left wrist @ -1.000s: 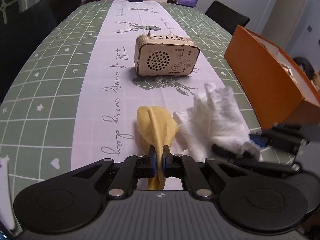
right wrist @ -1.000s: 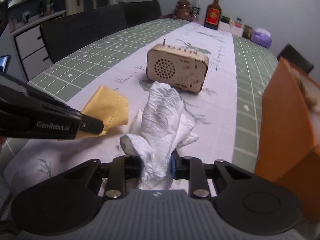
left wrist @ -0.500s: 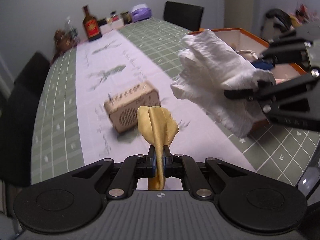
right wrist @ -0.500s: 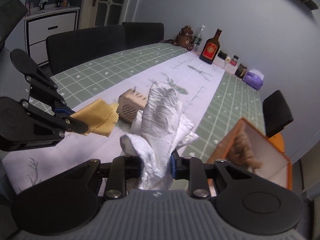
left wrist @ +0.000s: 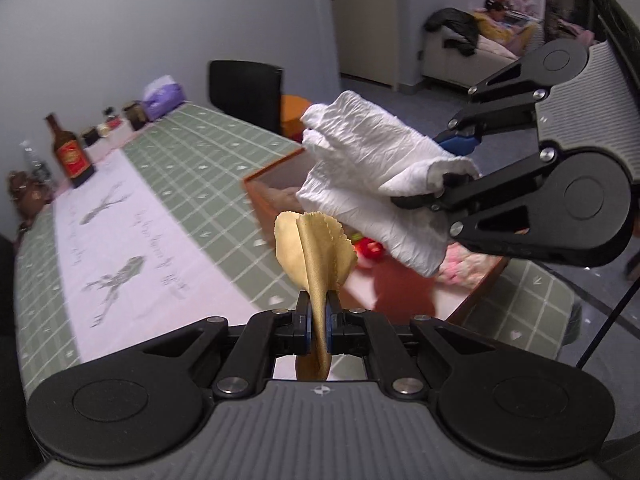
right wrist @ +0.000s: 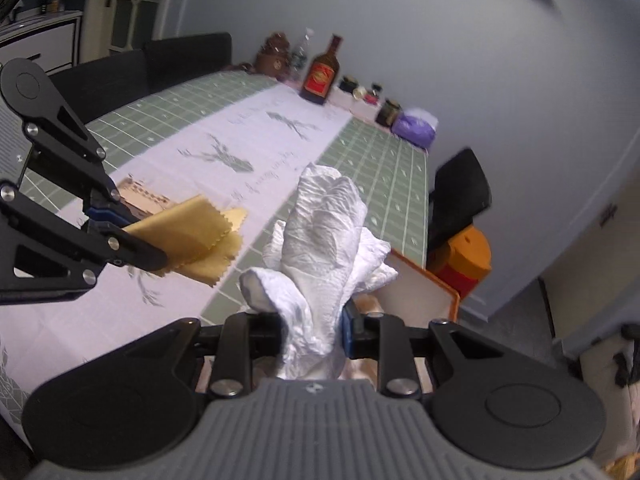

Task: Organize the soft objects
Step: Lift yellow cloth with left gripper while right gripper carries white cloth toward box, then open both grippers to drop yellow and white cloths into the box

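My left gripper (left wrist: 316, 330) is shut on a small yellow cloth (left wrist: 312, 248) and holds it in the air above the table. My right gripper (right wrist: 312, 334) is shut on a crumpled white glove (right wrist: 324, 248) and holds it in the air over the orange box (left wrist: 276, 184). In the left wrist view the glove (left wrist: 372, 176) hangs at the right, above the box's open top. In the right wrist view the yellow cloth (right wrist: 192, 240) and left gripper (right wrist: 132, 248) are at the left. Soft items lie inside the box.
The table has a green grid cloth with a white runner (left wrist: 132, 236). A wooden radio (right wrist: 144, 200) sits behind the left gripper. A bottle (right wrist: 322, 74), jars and a purple tissue pack (right wrist: 416, 130) stand at the far end. Black chairs (left wrist: 248, 92) surround the table.
Both grippers have lifted off the table with their cloths and swung right toward the orange box. The glove now hangs over the box's opening.
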`<action>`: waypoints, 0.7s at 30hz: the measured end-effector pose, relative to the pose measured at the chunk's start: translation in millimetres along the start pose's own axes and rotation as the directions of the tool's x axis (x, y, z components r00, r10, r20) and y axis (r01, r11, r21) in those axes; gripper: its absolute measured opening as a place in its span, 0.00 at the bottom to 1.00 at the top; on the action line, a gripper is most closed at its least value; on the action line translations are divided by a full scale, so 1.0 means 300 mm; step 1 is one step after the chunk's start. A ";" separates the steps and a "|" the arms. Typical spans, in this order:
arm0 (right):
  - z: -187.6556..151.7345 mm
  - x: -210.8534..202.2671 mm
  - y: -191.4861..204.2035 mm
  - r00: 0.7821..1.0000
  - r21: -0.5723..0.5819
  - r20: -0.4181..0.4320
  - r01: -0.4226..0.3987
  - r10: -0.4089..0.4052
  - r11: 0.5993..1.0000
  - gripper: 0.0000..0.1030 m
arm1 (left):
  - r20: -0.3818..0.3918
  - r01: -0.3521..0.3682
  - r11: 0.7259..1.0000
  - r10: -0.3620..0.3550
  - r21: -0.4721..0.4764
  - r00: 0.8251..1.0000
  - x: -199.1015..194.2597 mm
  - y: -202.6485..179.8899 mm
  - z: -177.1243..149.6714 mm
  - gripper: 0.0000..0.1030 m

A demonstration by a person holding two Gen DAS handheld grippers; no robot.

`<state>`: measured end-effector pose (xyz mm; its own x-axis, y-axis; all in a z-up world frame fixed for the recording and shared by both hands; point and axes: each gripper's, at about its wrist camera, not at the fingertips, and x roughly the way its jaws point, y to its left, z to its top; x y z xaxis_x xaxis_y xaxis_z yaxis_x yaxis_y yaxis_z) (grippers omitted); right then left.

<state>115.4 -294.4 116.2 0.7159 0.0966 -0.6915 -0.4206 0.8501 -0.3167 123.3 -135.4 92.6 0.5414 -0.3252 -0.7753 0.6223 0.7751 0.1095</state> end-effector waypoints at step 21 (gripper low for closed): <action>-0.202 0.344 -0.164 0.924 0.176 -0.328 -0.146 0.198 0.973 0.26 | -0.410 0.097 0.971 0.000 0.217 0.912 0.546 -0.140 0.100 0.07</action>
<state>176.3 -357.8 21.0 0.3952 0.0875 -0.9144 -0.4155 0.9048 -0.0930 202.6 -237.4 -20.3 0.2623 -0.0745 -0.9621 0.7797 0.6038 0.1659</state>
